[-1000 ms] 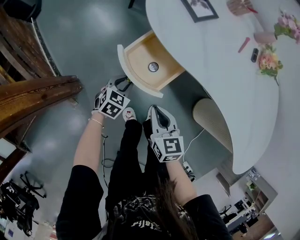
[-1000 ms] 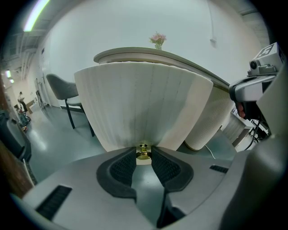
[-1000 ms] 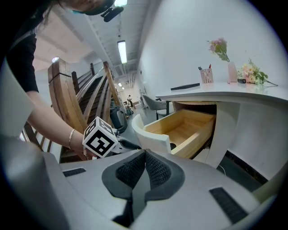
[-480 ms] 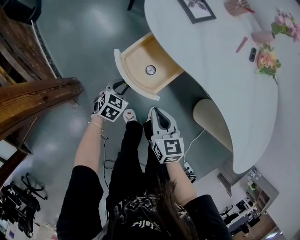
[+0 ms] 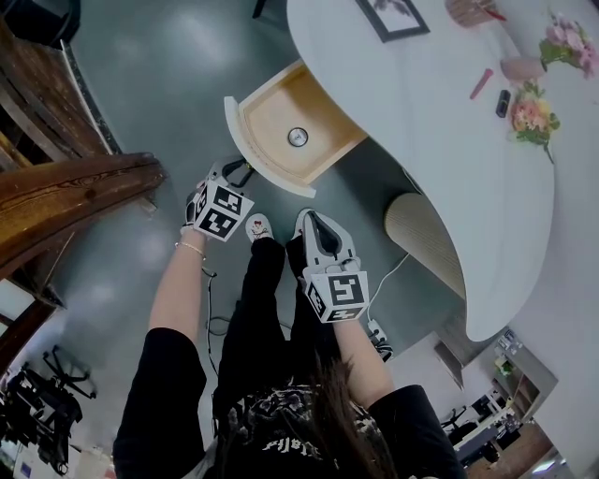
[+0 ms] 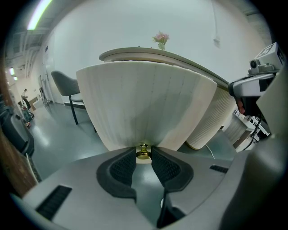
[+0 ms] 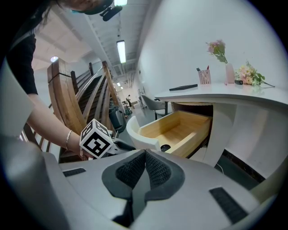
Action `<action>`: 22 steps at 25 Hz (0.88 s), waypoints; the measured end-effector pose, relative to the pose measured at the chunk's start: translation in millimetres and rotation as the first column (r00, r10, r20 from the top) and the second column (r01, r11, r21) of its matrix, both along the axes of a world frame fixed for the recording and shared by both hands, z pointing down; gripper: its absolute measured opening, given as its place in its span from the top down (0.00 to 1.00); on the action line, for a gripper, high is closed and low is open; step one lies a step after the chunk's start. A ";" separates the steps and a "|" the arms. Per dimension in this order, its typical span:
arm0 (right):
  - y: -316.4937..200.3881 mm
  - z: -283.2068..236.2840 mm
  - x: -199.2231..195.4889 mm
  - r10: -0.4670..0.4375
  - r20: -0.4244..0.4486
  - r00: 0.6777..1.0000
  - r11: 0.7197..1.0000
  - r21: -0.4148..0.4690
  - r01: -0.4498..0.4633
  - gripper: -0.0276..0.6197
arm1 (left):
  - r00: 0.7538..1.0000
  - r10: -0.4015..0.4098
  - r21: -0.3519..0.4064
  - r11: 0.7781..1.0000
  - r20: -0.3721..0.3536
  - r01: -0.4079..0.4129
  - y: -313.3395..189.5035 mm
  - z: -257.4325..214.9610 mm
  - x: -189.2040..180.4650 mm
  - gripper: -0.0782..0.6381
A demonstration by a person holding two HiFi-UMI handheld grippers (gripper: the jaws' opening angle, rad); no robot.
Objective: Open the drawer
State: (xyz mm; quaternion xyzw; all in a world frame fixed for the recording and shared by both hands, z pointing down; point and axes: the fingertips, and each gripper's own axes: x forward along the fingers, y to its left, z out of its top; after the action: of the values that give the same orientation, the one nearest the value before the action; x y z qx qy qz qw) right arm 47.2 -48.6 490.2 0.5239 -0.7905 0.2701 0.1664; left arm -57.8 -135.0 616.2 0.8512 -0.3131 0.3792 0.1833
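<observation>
1. Looking steeply down on a white curved desk sweeping across the upper right, above a grey-green floor.
2. Taking in heavy brown wooden beams slanting along the left edge.
3. Showing a person in black standing at lower middle, both arms reaching toward the desk.
4. Finding the drawer standing well out from under the desk's near edge, its pale wooden inside lying open to the camera and its white curved front facing the person.
5. Passing over a framed picture and bunches of flowers sitting on the desk top, well apart from the drawer.
6. Reaching down to the drawer front with the left gripper, jaws clenching from both sides on the small brass knob.
7. Holding the right gripper back beside the left one, clear of the drawer, jaws pressing together with nothing between them.
8. Spotting a small dark round item resting on the drawer's wooden floor.
</observation>
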 end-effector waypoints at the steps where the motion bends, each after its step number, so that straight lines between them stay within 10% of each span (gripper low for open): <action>1: 1.5 0.1 0.0 0.001 -0.001 1.000 1.000 -0.002 -0.001 0.92 | 1.000 0.000 0.000 1.000 0.000 0.000 0.3 0.2 -0.1 0.73; 22: 12.4 -22.1 11.2 0.018 0.004 1.000 1.000 0.004 -0.018 0.92 | 0.979 -0.190 -0.106 0.978 -0.073 0.182 31.6 -17.1 -4.4 0.61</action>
State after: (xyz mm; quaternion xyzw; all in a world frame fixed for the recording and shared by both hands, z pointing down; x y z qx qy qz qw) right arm 58.4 -36.2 468.1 0.5308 -0.7867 0.2707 0.1615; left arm -62.2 -103.4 599.0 0.8230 -0.3646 0.3397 0.2725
